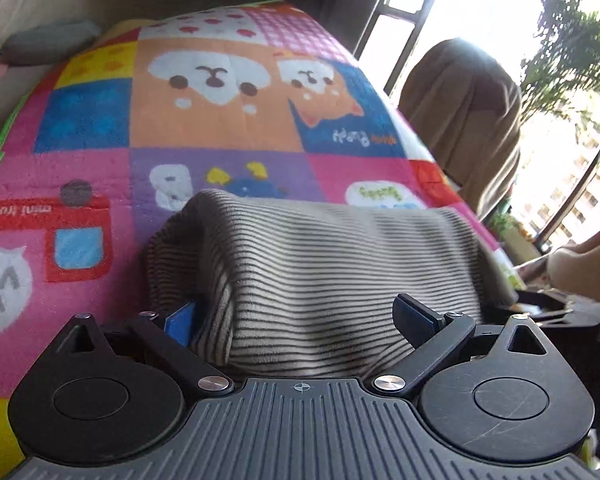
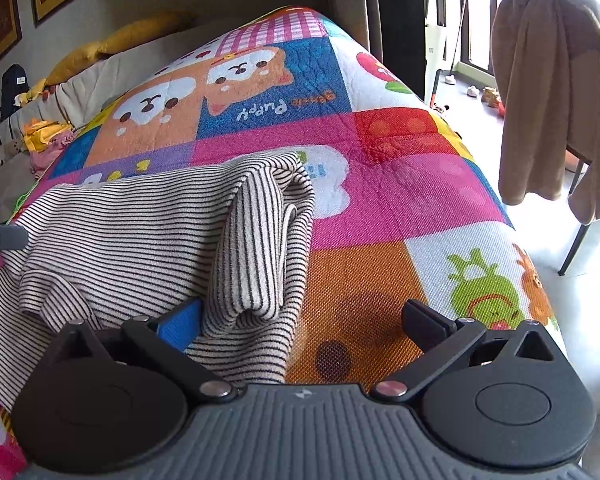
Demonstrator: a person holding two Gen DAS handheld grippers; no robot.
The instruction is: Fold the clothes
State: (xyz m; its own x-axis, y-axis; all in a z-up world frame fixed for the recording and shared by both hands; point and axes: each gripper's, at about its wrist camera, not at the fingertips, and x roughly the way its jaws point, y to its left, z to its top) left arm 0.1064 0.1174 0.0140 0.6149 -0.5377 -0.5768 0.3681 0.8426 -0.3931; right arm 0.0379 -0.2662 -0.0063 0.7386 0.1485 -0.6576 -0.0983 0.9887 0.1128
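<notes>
Striped garment [image 2: 148, 236] lies bunched on cartoon-print quilt [image 2: 380, 200] covering bed. Left tool [image 1: 298, 320] spread wide, striped fabric heaped between its fingers. Right tool [image 2: 300, 320] spread wide, folded edge against its left finger. Brown cloth [image 2: 556, 88] hangs beside bed.

Black claw [image 1: 300, 320] linkages, blue pads [image 1: 179, 322], silver screws, ribbed grey housing.

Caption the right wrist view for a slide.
Open right gripper straddles a bunched fold of striped garment on a cartoon patchwork quilt.
</notes>
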